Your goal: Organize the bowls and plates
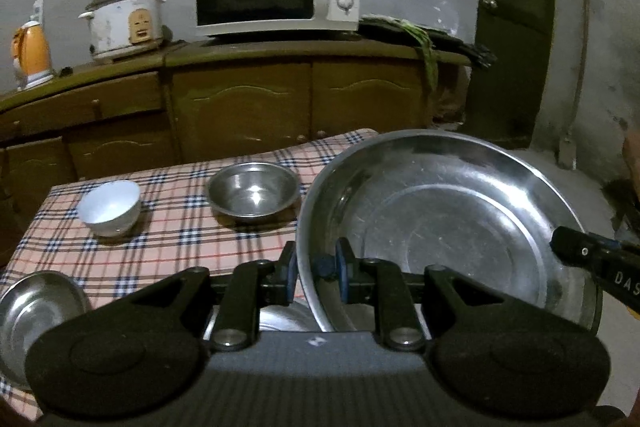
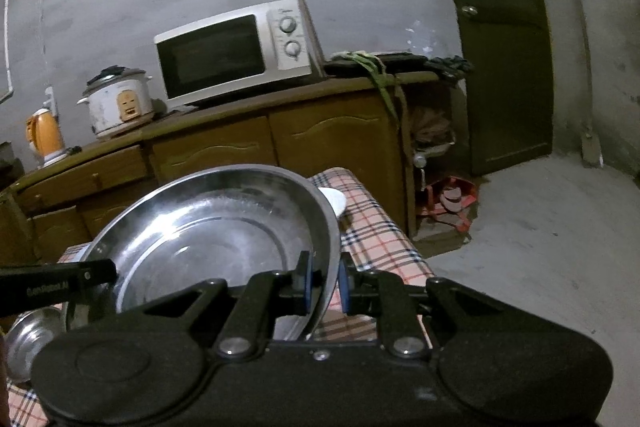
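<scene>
1. Left tongs (image 1: 316, 273): clamped on the left rim of the large steel basin (image 1: 448, 227), blue pads either side of the wall.
2. Right tongs (image 2: 325, 285): clamped on the opposite rim of the same basin.
3. Basin held tilted above the checked bench (image 1: 180, 227), between both tongs.
4. On the bench: white bowl (image 1: 110, 207), small steel bowl (image 1: 253, 193), steel plate (image 1: 36, 311) at near left edge.
</scene>
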`<state>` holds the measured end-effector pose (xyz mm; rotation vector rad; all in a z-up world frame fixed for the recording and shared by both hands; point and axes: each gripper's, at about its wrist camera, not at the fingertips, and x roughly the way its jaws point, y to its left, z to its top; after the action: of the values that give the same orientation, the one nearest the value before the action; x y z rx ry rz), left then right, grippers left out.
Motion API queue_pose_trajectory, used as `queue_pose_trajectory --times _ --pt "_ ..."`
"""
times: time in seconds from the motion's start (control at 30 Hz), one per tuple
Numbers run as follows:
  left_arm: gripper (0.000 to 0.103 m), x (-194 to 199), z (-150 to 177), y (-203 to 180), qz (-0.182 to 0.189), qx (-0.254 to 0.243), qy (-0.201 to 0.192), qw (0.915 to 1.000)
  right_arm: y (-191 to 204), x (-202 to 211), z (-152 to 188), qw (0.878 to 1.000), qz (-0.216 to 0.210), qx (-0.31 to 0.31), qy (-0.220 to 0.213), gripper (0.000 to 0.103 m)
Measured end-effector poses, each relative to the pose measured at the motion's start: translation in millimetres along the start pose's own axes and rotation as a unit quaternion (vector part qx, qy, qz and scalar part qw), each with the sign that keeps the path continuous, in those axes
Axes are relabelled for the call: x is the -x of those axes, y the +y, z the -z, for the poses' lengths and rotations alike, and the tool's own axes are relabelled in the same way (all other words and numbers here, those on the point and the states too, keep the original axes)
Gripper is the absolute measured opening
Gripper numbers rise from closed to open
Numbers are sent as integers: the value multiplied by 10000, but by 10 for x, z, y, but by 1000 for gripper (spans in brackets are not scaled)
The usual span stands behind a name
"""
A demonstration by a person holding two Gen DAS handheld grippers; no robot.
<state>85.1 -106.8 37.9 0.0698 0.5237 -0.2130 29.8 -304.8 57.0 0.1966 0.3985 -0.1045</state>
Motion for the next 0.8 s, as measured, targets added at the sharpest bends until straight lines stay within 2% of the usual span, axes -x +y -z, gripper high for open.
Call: queue_pose_trajectory --times 0.5,0.8 --pt "21 225 105 383 -435 135 -110 9989 538 14 84 9986 -346 388 70 19" --pt "21 263 203 595 -619 183 -46 9979 790 -54 154 9970 -506 559 193 20"
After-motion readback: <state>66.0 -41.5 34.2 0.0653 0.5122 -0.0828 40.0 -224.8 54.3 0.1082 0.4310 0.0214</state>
